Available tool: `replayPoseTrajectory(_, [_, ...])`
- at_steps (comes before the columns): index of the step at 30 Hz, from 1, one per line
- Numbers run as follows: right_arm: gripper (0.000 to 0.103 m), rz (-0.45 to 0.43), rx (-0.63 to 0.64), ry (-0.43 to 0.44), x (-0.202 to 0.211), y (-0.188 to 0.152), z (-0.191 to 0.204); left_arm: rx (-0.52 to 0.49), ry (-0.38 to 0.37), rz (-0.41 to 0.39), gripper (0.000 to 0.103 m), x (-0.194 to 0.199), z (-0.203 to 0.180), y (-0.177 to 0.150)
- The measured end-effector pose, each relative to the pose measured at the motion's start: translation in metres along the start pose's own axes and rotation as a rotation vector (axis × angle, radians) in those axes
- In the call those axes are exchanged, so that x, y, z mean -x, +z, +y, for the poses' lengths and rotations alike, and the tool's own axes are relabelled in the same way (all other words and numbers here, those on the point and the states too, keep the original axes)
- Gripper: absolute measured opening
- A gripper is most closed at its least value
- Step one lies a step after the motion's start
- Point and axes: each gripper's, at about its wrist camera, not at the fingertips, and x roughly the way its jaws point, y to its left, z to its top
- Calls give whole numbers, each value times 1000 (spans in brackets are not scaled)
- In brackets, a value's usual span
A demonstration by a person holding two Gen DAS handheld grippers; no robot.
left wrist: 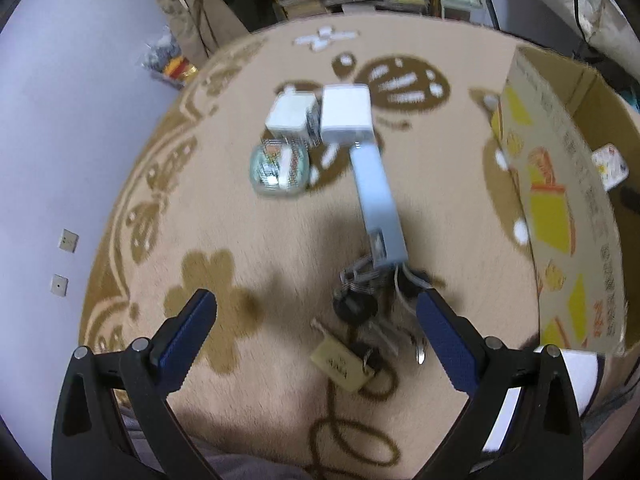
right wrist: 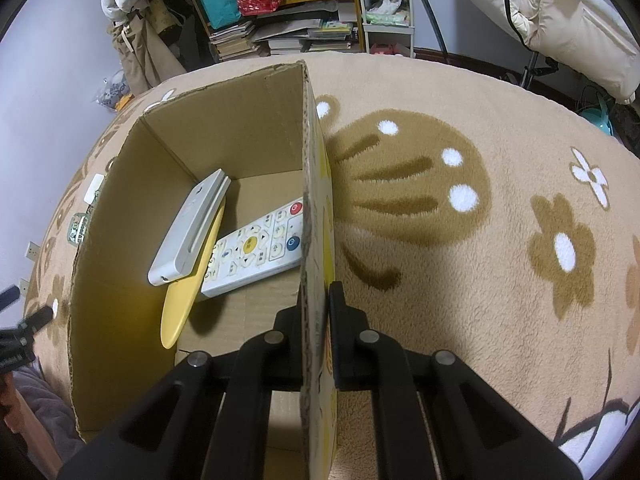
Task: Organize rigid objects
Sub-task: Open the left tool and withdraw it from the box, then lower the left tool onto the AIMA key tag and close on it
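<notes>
Right wrist view first: we see the beige carpet (right wrist: 500, 300) with its brown flower pattern spread under everything, and on it stands the cardboard box (right wrist: 120, 240), open at the top, which we take as our landmark. Our right gripper (right wrist: 316, 312) is clamped onto the box's right wall, one finger inside and one outside, pressed against the cardboard. Inside the box, a yellow plate (right wrist: 188, 288) leans on edge against the left wall. A grey-white remote (right wrist: 190, 228) rests tilted on the plate. A white remote with coloured buttons (right wrist: 256, 248) lies flat on the box floor, partly under the other two.

In the left wrist view, the box (left wrist: 560, 200) stands to the right, and our left gripper (left wrist: 316, 312) hangs with its blue-padded fingers (left wrist: 184, 336) spread wide apart, holding nothing. All the loose things lie on the carpet left of the box. A pale blue bar-shaped thing (left wrist: 378, 204) lies nearest the box. Beyond its far end sit two white cube-shaped adapters (left wrist: 346, 114), side by side and touching. A round clear container (left wrist: 278, 168) sits just in front of them, farther from the box. A bunch of keys (left wrist: 368, 296) lies at the bar's near end, between the spread fingers. A brass padlock (left wrist: 342, 364) lies just beside the keys, nearest the camera.
</notes>
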Motion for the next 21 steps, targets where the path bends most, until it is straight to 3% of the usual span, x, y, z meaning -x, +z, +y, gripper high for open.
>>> replayPoseTrajectory(4, [9, 1, -4, 4, -1, -1, -1, 8, -45, 35, 99, -9, 0, -7])
replayPoseTrajectory(12, [9, 1, -4, 4, -1, -2, -1, -1, -48, 117, 99, -29, -3, -14])
replayPoseTrajectory(21, [9, 2, -5, 5, -1, -1, -1, 0, 2, 269, 98, -63, 0, -23])
